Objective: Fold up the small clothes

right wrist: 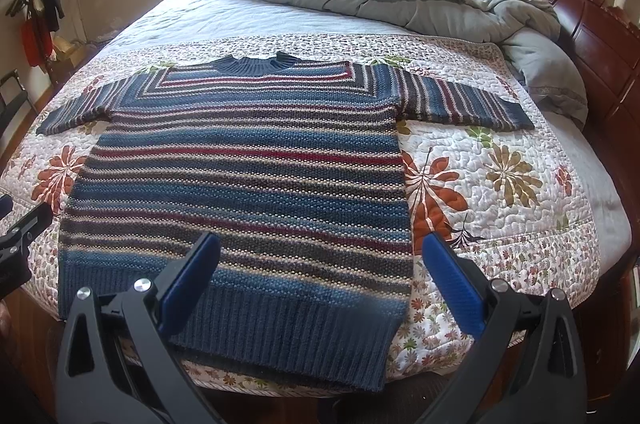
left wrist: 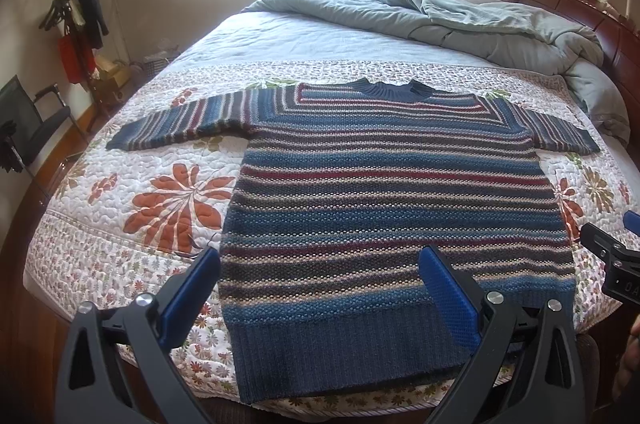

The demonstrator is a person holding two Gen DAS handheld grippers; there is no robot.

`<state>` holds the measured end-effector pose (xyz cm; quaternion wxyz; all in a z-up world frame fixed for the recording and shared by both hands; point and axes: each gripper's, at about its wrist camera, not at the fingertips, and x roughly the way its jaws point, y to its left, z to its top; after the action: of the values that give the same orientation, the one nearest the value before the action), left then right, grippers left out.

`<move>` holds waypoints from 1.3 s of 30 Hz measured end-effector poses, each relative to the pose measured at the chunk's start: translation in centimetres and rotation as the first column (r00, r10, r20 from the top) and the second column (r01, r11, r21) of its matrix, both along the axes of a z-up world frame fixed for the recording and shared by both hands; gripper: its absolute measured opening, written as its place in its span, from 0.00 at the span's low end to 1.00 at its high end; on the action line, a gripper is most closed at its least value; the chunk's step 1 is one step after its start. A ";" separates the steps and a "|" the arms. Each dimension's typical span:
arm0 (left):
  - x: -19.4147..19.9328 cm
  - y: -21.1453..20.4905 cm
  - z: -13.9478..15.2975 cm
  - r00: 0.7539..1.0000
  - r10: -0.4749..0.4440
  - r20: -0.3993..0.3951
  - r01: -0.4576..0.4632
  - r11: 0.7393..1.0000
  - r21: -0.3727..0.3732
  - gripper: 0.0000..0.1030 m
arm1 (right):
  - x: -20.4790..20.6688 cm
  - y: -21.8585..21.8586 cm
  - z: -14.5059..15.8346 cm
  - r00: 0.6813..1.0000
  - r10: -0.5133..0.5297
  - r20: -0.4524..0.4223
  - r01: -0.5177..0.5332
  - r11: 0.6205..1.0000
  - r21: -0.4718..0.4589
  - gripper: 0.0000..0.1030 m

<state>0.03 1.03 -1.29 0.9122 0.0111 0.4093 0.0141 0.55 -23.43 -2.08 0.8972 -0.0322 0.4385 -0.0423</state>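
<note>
A striped knit sweater (left wrist: 392, 200) in blue, red, grey and cream lies flat on the floral quilt (left wrist: 140, 224), collar away from me, both sleeves spread out. It also shows in the right wrist view (right wrist: 244, 180). My left gripper (left wrist: 320, 260) is open and empty, held above the hem's left part. My right gripper (right wrist: 320, 244) is open and empty above the hem's right part. The right gripper shows at the right edge of the left wrist view (left wrist: 616, 256), and the left gripper at the left edge of the right wrist view (right wrist: 20, 236).
A rumpled grey duvet (left wrist: 480, 24) is piled at the far side of the bed by the dark wooden headboard (right wrist: 592, 36). A coat rack (left wrist: 76, 24) and a chair (left wrist: 36, 120) stand at the left wall. The quilt's near edge (right wrist: 256, 380) drops off below the hem.
</note>
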 end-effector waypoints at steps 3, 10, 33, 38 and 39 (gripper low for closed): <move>0.1 0.0 0.0 1.000 0.000 -0.001 0.000 1.000 0.001 0.96 | 0.1 0.0 0.0 1.000 -0.001 0.000 0.001 1.000 0.001 0.98; 0.3 0.1 -0.1 1.000 0.001 -0.007 -0.001 1.000 0.002 0.96 | 0.2 -0.1 0.0 1.000 0.000 -0.004 0.000 1.000 0.000 0.98; 1.2 -0.3 -0.5 0.999 0.003 -0.034 -0.003 1.000 0.011 0.96 | 1.0 -0.3 -1.1 1.000 0.002 -0.022 -0.002 1.000 -0.003 0.98; 3.9 -0.9 -1.2 0.997 0.006 -0.080 -0.005 1.000 0.008 0.96 | 3.6 -2.9 -2.0 0.997 -0.011 -0.079 0.012 1.000 0.008 0.98; 5.2 -1.3 -1.2 0.996 0.005 -0.094 -0.004 1.000 0.010 0.96 | 4.3 -3.9 -2.1 0.996 -0.023 -0.090 0.024 1.000 0.009 0.98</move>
<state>5.21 -0.32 -2.51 0.8919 0.0153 0.4516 0.0175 4.89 -27.34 -4.17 0.8761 -0.0243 0.4790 -0.0492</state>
